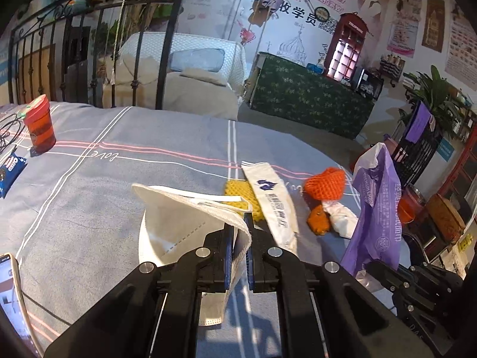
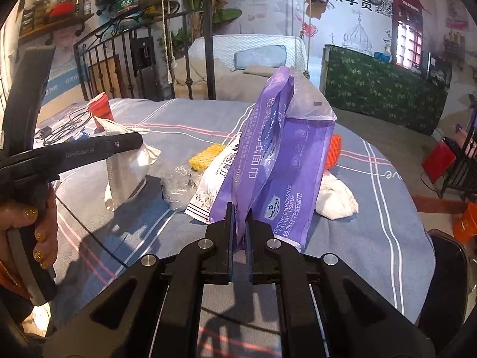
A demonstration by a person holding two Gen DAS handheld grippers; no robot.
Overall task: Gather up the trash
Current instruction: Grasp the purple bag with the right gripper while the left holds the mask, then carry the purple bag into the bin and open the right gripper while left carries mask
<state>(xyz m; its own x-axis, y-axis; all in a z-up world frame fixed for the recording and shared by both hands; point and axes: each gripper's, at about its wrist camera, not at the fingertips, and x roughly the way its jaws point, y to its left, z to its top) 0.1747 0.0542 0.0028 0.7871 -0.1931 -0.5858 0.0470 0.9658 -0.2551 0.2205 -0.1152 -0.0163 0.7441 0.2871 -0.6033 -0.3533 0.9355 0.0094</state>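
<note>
My left gripper [image 1: 240, 232] is shut on a white face mask [image 1: 184, 223], lifted off the grey-blue bedsheet [image 1: 119, 155]; the same mask [image 2: 125, 167] hangs from the left gripper [image 2: 131, 143] in the right wrist view. My right gripper [image 2: 240, 223] is shut on an empty purple facial-tissue wrapper [image 2: 277, 161], held upright; that wrapper [image 1: 375, 205] shows at the right of the left wrist view. On the sheet lie a white printed sachet [image 1: 274, 205], a crumpled white tissue [image 2: 337, 197], a clear plastic wrapper [image 2: 179, 185], a yellow knitted piece [image 2: 207, 156] and an orange knitted piece [image 1: 325, 183].
A red cup [image 1: 40, 125] stands at the far left beside black cables [image 2: 65, 125] and a blue snack pack [image 1: 10, 173]. A phone [image 1: 9, 286] lies at the near left. A black metal bed frame [image 1: 98, 44] rises behind. A person's hand [image 2: 32, 232] grips the left tool.
</note>
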